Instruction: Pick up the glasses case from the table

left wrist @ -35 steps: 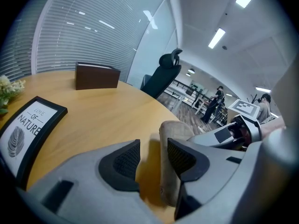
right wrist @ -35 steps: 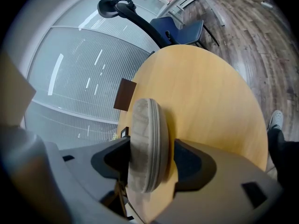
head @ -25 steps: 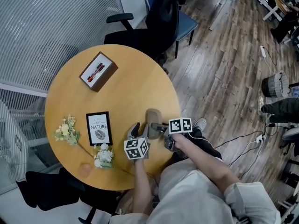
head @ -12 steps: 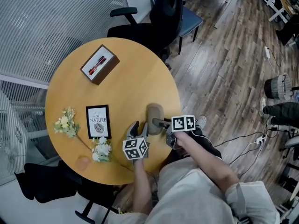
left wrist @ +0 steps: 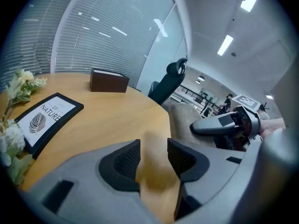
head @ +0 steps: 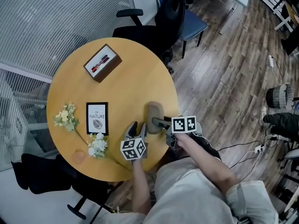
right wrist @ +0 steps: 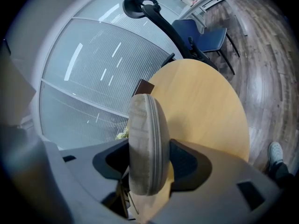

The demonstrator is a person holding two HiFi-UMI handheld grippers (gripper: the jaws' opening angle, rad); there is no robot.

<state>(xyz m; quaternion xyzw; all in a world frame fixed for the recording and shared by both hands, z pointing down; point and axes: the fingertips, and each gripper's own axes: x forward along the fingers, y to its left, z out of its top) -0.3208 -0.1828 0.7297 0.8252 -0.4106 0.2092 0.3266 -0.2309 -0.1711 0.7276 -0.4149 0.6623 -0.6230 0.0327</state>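
The grey glasses case point(right wrist: 147, 143) stands on edge, clamped between the jaws of the right gripper point(head: 158, 123), over the near rim of the round table point(head: 126, 78). Just beside it, the left gripper point(left wrist: 153, 155) hangs with jaws apart and nothing between them. A framed print point(head: 97, 118), flowers point(head: 67, 118) and a brown box point(head: 102, 62) lie farther off.

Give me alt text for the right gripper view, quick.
A grey glasses case is clamped on edge between the fingers of the right gripper. Behind it are a round wooden table, a window with blinds and a blue chair.
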